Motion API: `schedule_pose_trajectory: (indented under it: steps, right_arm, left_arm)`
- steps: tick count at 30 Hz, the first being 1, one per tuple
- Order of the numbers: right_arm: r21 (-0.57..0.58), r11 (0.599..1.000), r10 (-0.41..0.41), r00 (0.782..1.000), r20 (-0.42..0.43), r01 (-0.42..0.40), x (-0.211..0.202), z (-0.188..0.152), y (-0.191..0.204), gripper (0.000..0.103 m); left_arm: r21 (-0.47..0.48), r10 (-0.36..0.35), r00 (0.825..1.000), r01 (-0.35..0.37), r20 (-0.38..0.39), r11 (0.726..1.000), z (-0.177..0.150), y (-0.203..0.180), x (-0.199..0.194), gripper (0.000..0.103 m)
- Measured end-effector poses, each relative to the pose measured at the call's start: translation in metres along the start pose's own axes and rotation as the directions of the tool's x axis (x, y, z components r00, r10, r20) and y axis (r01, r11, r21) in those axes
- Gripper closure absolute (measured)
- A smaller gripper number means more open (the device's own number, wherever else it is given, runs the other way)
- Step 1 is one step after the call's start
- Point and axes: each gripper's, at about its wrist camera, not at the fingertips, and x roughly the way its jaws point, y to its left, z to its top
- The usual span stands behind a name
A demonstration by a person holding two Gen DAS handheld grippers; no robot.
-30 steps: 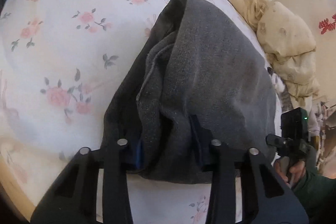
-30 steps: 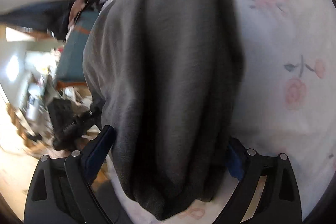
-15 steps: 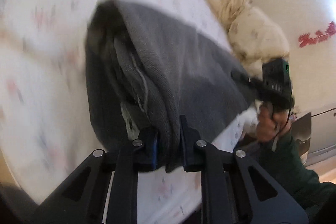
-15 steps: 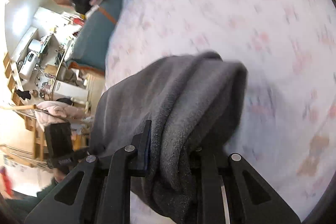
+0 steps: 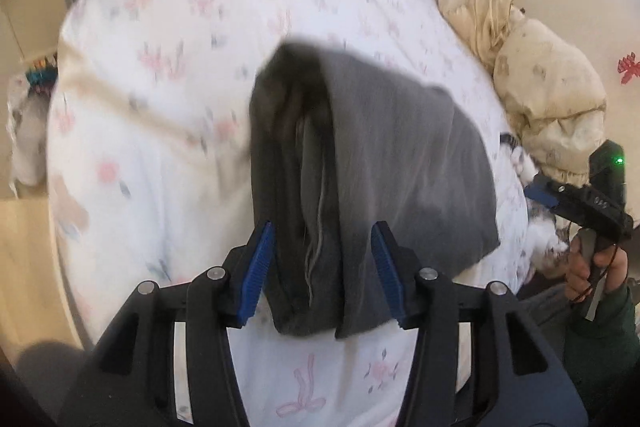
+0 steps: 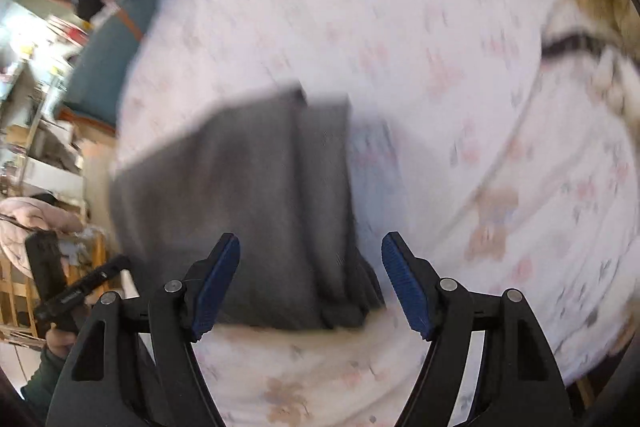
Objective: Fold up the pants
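Observation:
The dark grey pants (image 5: 360,163) lie folded in a compact stack on the floral bed sheet (image 5: 168,75). My left gripper (image 5: 322,269) is open, its blue pads either side of the stack's near left edge, not clamping it. The pants also show in the right wrist view (image 6: 256,203), blurred. My right gripper (image 6: 310,285) is open, its pads astride the stack's near right corner. The right gripper also shows in the left wrist view (image 5: 576,195), held in a hand at the right.
A crumpled cream duvet (image 5: 544,83) lies along the bed's far right side. A teal headboard or cushion (image 6: 108,67) and cluttered shelves (image 6: 36,131) stand beyond the bed's left edge. Wooden floor (image 5: 24,267) shows at the left.
Both grippers were shut on the pants half a second ago; now both have opened and drawn back. The pants have dropped onto the sheet as a folded stack.

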Motion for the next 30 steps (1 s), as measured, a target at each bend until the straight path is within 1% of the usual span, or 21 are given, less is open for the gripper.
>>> schedule_pose_trajectory:
  steps: [2, 3, 5, 6, 7, 9, 10, 12, 13, 14, 15, 16, 18, 20, 23, 24, 25, 27, 28, 29, 30]
  right_arm:
    - [-0.015, 0.999, 0.043, 0.998, 0.050, -0.042, -0.005, 0.017, 0.005, 0.028]
    - [-0.017, 0.998, 0.056, 0.997, 0.057, -0.055, -0.001, 0.023, 0.012, 0.029]
    - [-0.005, 0.998, 0.070, 0.996, 0.055, -0.070, 0.010, 0.046, 0.012, 0.045]
    - [0.014, 0.996, 0.084, 0.995, 0.050, -0.085, 0.019, 0.058, 0.018, 0.046]
    - [0.038, 0.994, 0.097, 0.994, 0.041, -0.099, 0.030, 0.069, 0.016, 0.048]
    - [0.058, 0.993, 0.101, 0.995, 0.026, -0.102, 0.050, 0.084, 0.015, 0.051]
    - [0.061, 0.993, 0.100, 0.995, 0.025, -0.101, 0.062, 0.090, 0.012, 0.051]
    - [0.079, 0.992, 0.102, 0.995, -0.012, -0.101, 0.088, 0.099, 0.015, 0.051]
    - [0.085, 0.991, 0.110, 0.993, -0.045, -0.106, 0.101, 0.102, 0.013, 0.052]
    - [0.082, 0.993, 0.093, 0.992, -0.083, -0.087, 0.114, 0.104, 0.011, 0.059]
    - [0.074, 0.994, 0.087, 0.991, -0.105, -0.080, 0.122, 0.102, 0.012, 0.067]
    - [0.059, 0.993, 0.107, 0.988, -0.108, -0.101, 0.127, 0.100, 0.014, 0.084]
    - [-0.013, 0.996, 0.089, 0.994, -0.058, -0.090, 0.119, 0.097, 0.022, 0.100]
    - [-0.036, 0.992, 0.124, 0.992, 0.010, -0.123, 0.098, 0.096, 0.023, 0.101]
    - [0.014, 0.985, 0.168, 0.980, 0.109, -0.170, 0.072, 0.092, 0.009, 0.102]
    - [0.021, 0.986, 0.161, 0.980, 0.119, -0.164, 0.071, 0.091, 0.009, 0.102]
    - [0.026, 0.989, 0.143, 0.983, 0.118, -0.147, 0.074, 0.089, 0.009, 0.102]
    - [0.037, 0.995, 0.092, 0.991, 0.095, -0.096, 0.087, 0.088, 0.007, 0.102]
    - [0.058, 0.996, 0.071, 0.995, 0.066, -0.074, 0.099, 0.087, 0.003, 0.102]
    - [0.031, 0.999, 0.041, 0.999, 0.012, -0.041, 0.117, 0.086, 0.005, 0.102]
    - [-0.039, 0.999, -0.028, 1.000, -0.002, 0.028, 0.128, 0.084, 0.013, 0.101]
  left_arm:
    - [-0.025, 0.011, 1.000, -0.010, 0.028, 1.000, 0.016, 0.001, -0.004, 0.056]
    - [-0.051, 0.019, 0.999, -0.016, 0.041, 0.999, 0.026, -0.002, 0.000, 0.056]
    - [-0.099, 0.014, 0.998, -0.008, 0.063, 0.995, 0.047, 0.003, 0.002, 0.056]
    - [-0.117, 0.016, 0.997, -0.008, 0.070, 0.993, 0.055, 0.005, 0.003, 0.056]
    - [-0.123, 0.010, 0.997, 0.000, 0.077, 0.992, 0.065, 0.004, 0.006, 0.055]
    - [-0.116, 0.009, 0.997, -0.001, 0.071, 0.993, 0.082, -0.002, 0.020, 0.053]
    - [-0.122, 0.015, 0.999, -0.009, 0.051, 0.993, 0.091, 0.000, 0.030, 0.053]
    - [-0.137, 0.024, 0.999, -0.019, 0.029, 0.990, 0.098, 0.001, 0.044, 0.056]
    - [-0.137, 0.018, 1.000, -0.016, 0.017, 0.990, 0.100, 0.002, 0.052, 0.065]
    - [-0.127, 0.013, 1.000, -0.012, 0.008, 0.992, 0.100, 0.003, 0.055, 0.086]
    - [-0.105, 0.031, 0.999, -0.030, 0.013, 0.994, 0.102, 0.002, 0.056, 0.099]
    - [-0.086, 0.042, 0.999, -0.040, 0.024, 0.996, 0.102, -0.001, 0.054, 0.102]
    - [-0.054, 0.048, 0.998, -0.046, 0.043, 0.997, 0.104, -0.004, 0.047, 0.103]
    - [-0.040, 0.055, 0.997, -0.053, 0.054, 0.998, 0.105, -0.007, 0.041, 0.103]
    - [-0.002, 0.093, 0.994, -0.093, 0.059, 0.996, 0.104, -0.011, 0.047, 0.103]
    - [-0.002, 0.108, 0.992, -0.108, 0.067, 0.994, 0.105, -0.012, 0.049, 0.103]
    - [-0.015, 0.120, 0.989, -0.119, 0.081, 0.993, 0.107, -0.012, 0.049, 0.103]
    - [-0.035, 0.122, 0.990, -0.120, 0.070, 0.992, 0.112, -0.009, 0.058, 0.103]
    - [-0.051, 0.150, 0.987, -0.147, 0.063, 0.988, 0.115, -0.006, 0.065, 0.103]
    - [-0.079, 0.161, 0.986, -0.157, 0.040, 0.984, 0.118, -0.001, 0.072, 0.102]
    - [-0.088, 0.176, 0.984, -0.174, 0.022, 0.981, 0.120, 0.002, 0.076, 0.100]
